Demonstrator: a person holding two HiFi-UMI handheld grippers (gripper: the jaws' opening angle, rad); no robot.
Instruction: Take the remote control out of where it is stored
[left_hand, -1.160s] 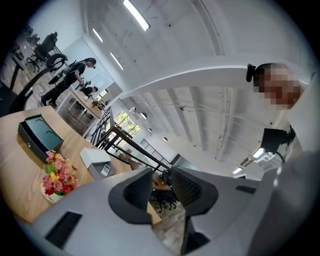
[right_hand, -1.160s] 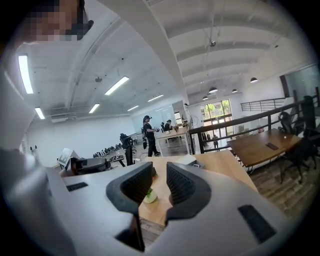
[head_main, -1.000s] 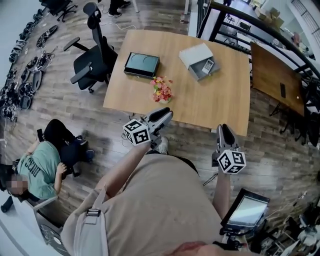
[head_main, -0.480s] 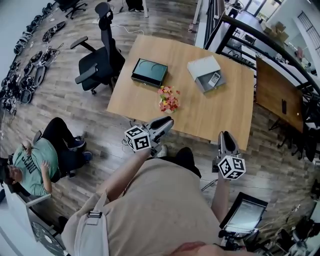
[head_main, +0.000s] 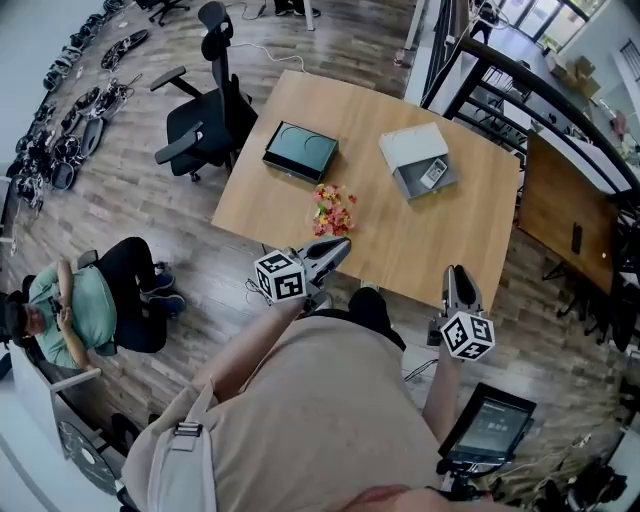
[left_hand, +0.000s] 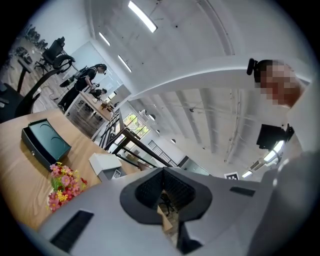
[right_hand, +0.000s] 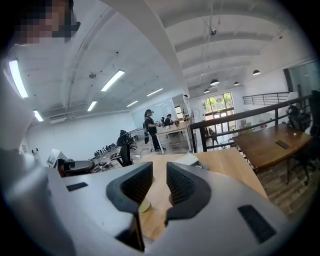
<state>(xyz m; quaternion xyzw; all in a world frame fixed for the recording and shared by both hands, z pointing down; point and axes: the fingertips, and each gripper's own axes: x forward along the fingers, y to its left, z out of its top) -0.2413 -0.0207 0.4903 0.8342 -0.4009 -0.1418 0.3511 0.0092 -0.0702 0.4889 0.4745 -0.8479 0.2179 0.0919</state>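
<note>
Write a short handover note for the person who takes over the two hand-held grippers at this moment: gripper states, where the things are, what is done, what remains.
Left hand-held gripper: shut, empty, by the near edge of the table.
Right hand-held gripper: shut, empty, also by the near edge.
Remote control: lies in the open grey box on the far right part of the table, untouched.
Done: nothing yet.
Left: reach over, open one gripper, grasp the remote control and lift it out.

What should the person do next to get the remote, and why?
Probably reach the right gripper forward toward the open grey box, since the remote lies inside it far across the table and that gripper is shut and empty.
</note>
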